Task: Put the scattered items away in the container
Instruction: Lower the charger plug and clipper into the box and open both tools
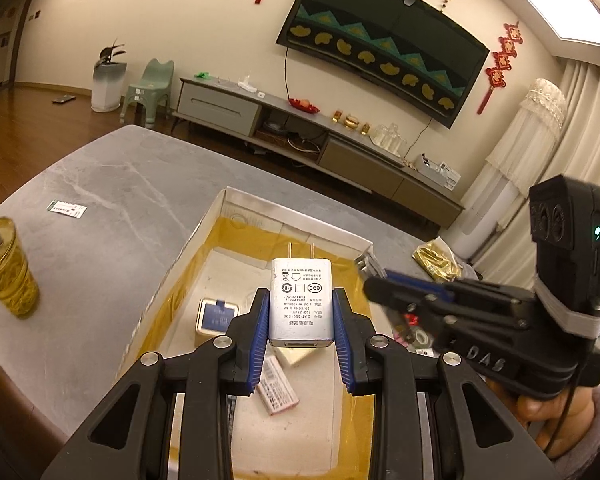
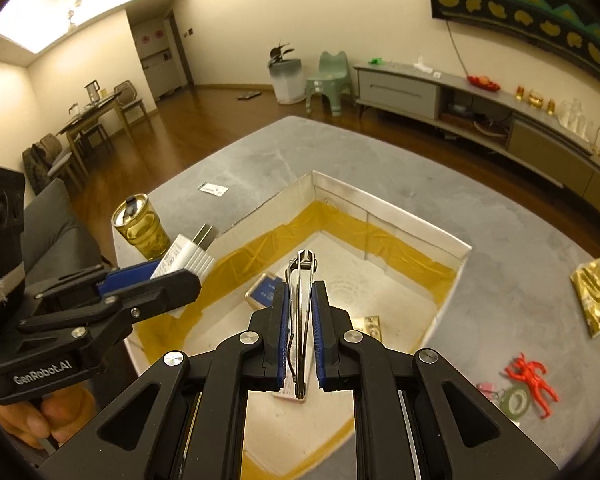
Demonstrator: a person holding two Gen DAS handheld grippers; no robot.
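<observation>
1. Left gripper (image 1: 301,312): its blue pads pinch a white USB wall charger (image 1: 301,304), prongs pointing away from the tool. The charger hangs directly above the open cardboard box (image 1: 204,236), not yet released.
2. Right gripper (image 2: 300,312): pressed together on a metal nail clipper (image 2: 300,280), held edge-on with its head pointing forward. It too hangs above the box interior, not yet released.
3. Below and ahead of both tools, the box already contains items: a small blue-faced square box (image 1: 217,317), a printed white packet (image 1: 276,386) beneath the left jaws, and a gold packet (image 2: 370,326) just right of the right gripper's tip. Judgement: part of the tidying is done.
4. To the right of the right gripper, outside the box on the grey table (image 2: 260,152), lie a red toy figure (image 2: 534,380), a tape roll (image 2: 514,400) touching it, and farther forward a gold foil sachet (image 2: 596,300). These remain to be collected.
5. To the left of both tools stands a yellow-tinted cup (image 2: 142,226) with a metal lid; beyond it lies a small printed card (image 2: 213,189). Whether the cup counts as clutter cannot be told.
6. Assessment: roughly midway. Two items are at the drop point; at least four loose items remain on the table.
</observation>
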